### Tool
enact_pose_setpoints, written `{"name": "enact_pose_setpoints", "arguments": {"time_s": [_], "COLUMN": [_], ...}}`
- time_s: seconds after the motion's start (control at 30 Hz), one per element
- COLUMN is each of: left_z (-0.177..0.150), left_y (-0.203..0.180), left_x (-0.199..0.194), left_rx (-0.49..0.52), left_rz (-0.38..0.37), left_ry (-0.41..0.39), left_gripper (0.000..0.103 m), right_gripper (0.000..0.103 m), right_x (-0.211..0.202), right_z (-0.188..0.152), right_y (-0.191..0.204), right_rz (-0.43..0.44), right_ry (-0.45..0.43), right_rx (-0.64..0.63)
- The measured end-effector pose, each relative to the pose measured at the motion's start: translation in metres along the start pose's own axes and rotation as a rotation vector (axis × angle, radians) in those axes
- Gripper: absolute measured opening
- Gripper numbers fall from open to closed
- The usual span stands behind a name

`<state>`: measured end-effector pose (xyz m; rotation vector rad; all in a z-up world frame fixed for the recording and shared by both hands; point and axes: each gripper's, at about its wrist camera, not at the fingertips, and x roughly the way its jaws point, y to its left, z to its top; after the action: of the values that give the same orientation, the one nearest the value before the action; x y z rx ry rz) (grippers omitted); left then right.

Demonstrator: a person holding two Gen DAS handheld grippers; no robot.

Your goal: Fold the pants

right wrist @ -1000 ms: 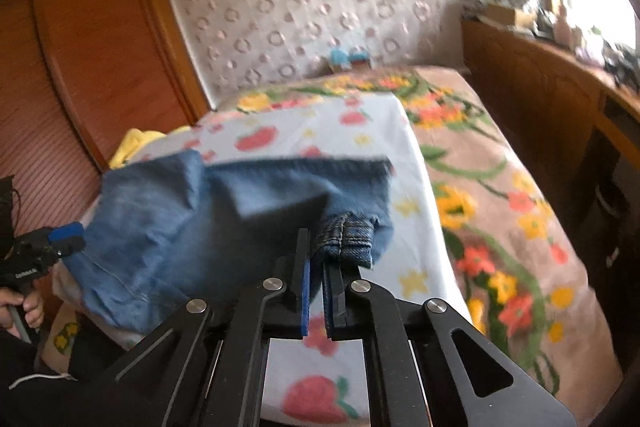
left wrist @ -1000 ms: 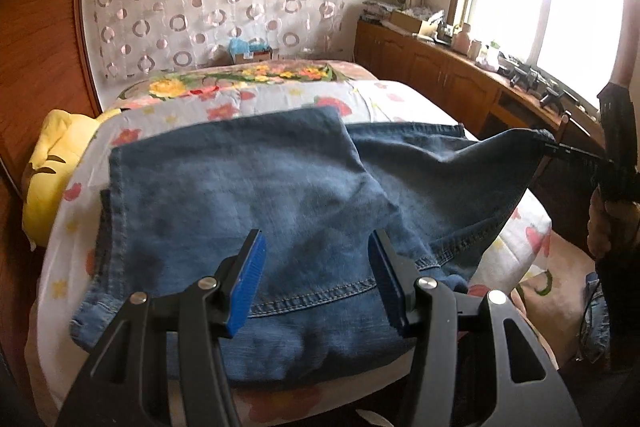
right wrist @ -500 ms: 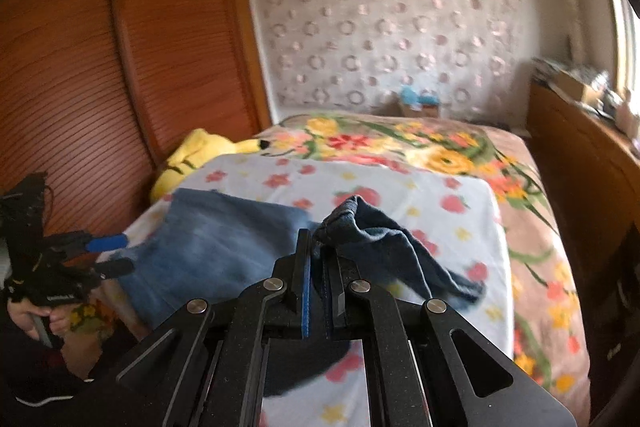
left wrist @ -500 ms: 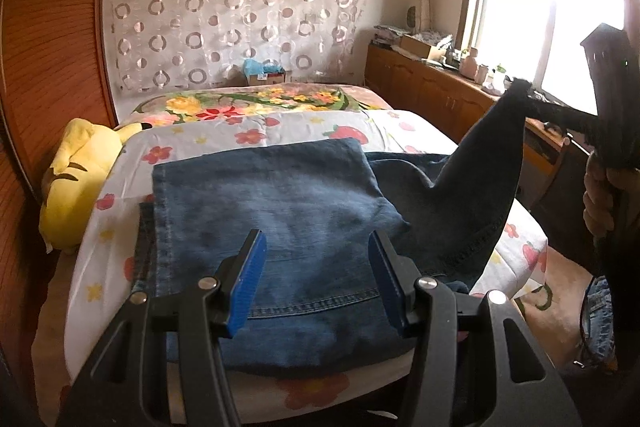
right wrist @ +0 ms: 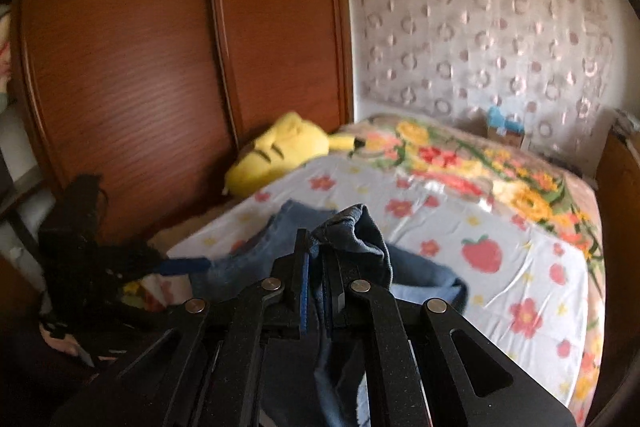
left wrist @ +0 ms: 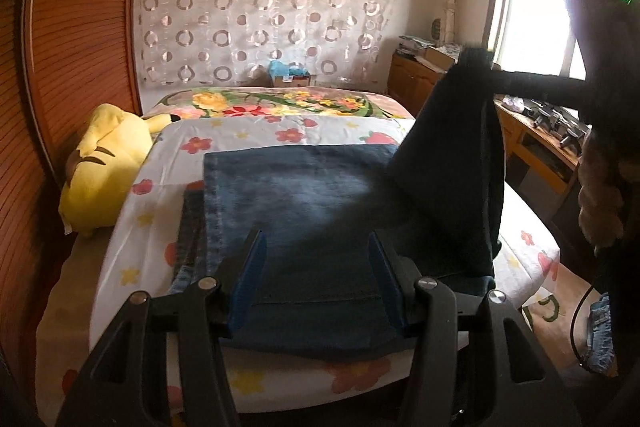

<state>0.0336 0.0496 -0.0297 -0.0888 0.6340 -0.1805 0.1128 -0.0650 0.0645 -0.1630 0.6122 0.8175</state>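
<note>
Right tool (right wrist: 314, 291) pinching a raised jeans (left wrist: 304, 195) leg, left tool (left wrist: 316, 279) spread wide over denim, yellow plush (left wrist: 106, 171) beside on bed (left wrist: 256, 135).

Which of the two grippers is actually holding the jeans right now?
The right gripper: its fingers are pinched on a bunched end of the jeans, lifting it off the bed. The left gripper is open, holding nothing, above the flat part.

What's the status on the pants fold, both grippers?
Left gripper open, low over jeans. Right gripper shut on jeans hem, lifted above bed. Yellow plush beside jeans, apart.
</note>
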Motion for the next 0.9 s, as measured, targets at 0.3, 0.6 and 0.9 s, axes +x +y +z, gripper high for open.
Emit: {"name": "enact_pose_setpoints", "arguments": {"time_s": [0.3, 0.6, 0.9], "left_z": [-0.002, -0.008, -0.031], "left_y": [0.01, 0.006, 0.008], "left_x": [-0.001, 0.017, 0.037], "left_rx": [-0.02, 0.003, 0.019], "left_rz": [0.011, 0.008, -0.005], "left_ry": [0.0, 0.038, 0.114], "left_gripper": [0.053, 0.053, 0.053], "right_gripper": [0.044, 0.045, 0.045], "right_x": [-0.004, -0.008, 0.01], "right_z": [-0.027, -0.078, -0.123], "right_y": [-0.016, -0.06, -0.072], "right_rz": [-0.031, -0.118, -0.122], "right_ry": [0.025, 0.079, 0.16], "right_rx": [0.037, 0.141, 0.21]}}
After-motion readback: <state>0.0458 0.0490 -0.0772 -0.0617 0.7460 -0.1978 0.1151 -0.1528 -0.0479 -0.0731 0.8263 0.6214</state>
